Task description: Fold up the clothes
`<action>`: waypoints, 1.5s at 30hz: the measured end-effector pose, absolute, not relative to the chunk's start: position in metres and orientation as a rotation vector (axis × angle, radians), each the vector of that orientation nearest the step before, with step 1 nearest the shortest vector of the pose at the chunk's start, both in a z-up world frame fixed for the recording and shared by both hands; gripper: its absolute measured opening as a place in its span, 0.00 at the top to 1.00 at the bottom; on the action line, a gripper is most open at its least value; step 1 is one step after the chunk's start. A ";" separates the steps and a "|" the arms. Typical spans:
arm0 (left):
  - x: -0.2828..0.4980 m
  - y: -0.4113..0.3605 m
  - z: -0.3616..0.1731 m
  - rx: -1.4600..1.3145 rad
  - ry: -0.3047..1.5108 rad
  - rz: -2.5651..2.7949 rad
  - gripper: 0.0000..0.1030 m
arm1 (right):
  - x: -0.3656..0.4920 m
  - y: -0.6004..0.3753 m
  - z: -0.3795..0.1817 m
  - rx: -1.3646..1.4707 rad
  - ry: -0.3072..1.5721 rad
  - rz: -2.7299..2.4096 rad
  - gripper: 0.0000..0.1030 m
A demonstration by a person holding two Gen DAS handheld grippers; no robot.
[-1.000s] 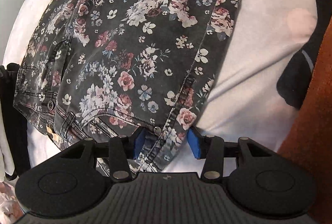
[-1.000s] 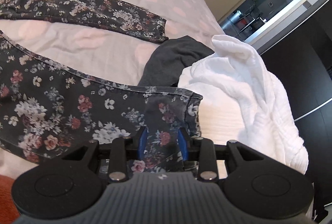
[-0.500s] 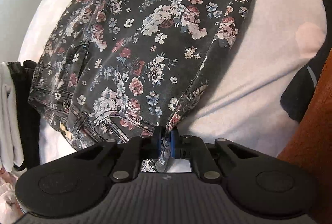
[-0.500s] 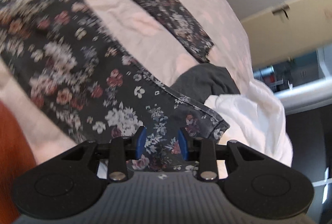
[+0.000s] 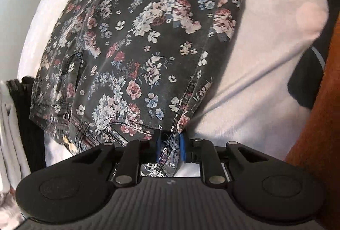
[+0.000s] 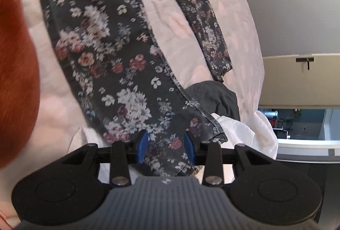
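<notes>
Dark floral trousers lie spread on the pale pink-spotted bed sheet. In the left wrist view my left gripper sits at the waistband's corner, beside the pocket rivet. Bunched waistband fills the gap between its blue pads, which still press on it while the jaws are opening. In the right wrist view my right gripper is shut on the hem end of one trouser leg, whose cloth fills its gap. The other leg lies flat further up the bed.
A dark grey garment and a crumpled white towel lie just beyond the held hem. Rust-coloured fabric fills the left edge. White and black folded clothes sit at the left of the waistband, and a black sock-like shape lies at the right.
The left jaws shut on the waistband corner from wide open, and their pads now stand slightly wider. The right gripper rolled strongly while keeping hold of the leg hem.
</notes>
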State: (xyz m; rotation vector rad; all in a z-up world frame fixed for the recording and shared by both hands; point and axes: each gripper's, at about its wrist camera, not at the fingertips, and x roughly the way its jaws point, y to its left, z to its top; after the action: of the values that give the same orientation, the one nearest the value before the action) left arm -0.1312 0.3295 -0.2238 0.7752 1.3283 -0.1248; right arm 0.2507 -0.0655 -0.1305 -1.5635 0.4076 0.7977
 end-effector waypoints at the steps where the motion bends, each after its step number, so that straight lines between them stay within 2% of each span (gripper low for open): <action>1: -0.131 0.331 -0.224 0.782 1.331 -0.143 0.77 | 0.251 -0.066 -0.129 -1.556 0.407 0.793 0.61; 6: -0.130 0.333 -0.230 0.837 1.332 -0.173 0.66 | 0.252 -0.071 -0.127 -1.532 0.388 0.784 0.61; 12: -0.131 0.332 -0.230 0.823 1.327 -0.129 0.65 | 0.244 -0.079 -0.136 -1.655 0.365 0.871 0.61; 16: -0.130 0.333 -0.229 0.814 1.328 -0.109 0.65 | 0.236 -0.087 -0.143 -1.765 0.348 0.951 0.52; 23: -0.130 0.331 -0.227 0.794 1.331 -0.076 0.65 | 0.236 -0.094 -0.177 -1.955 0.274 0.910 0.55; 24: -0.130 0.331 -0.227 0.793 1.330 -0.071 0.66 | 0.237 -0.095 -0.181 -1.978 0.260 0.895 0.56; 26: -0.131 0.330 -0.226 0.790 1.330 -0.062 0.67 | 0.238 -0.095 -0.182 -1.971 0.250 0.869 0.72; 28: -0.131 0.329 -0.225 0.781 1.329 -0.057 0.75 | 0.239 -0.092 -0.176 -1.914 0.257 0.852 0.82; 30: -0.132 0.329 -0.221 0.762 1.321 -0.050 0.85 | 0.241 -0.086 -0.164 -1.811 0.265 0.826 0.86; 32: -0.133 0.329 -0.217 0.745 1.303 -0.031 0.88 | 0.245 -0.082 -0.149 -1.715 0.259 0.779 0.94; 37: -0.137 0.334 -0.197 0.700 1.240 0.031 0.91 | 0.257 -0.075 -0.121 -1.531 0.244 0.638 0.95; 45: -0.142 0.336 -0.152 0.631 1.099 0.229 0.92 | 0.263 -0.068 -0.108 -1.443 0.256 0.505 0.95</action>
State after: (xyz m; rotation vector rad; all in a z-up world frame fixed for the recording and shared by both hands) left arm -0.1420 0.3358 -0.1518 0.6306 1.0988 0.2295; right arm 0.2629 -0.0675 -0.1084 -1.4429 0.2556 0.5049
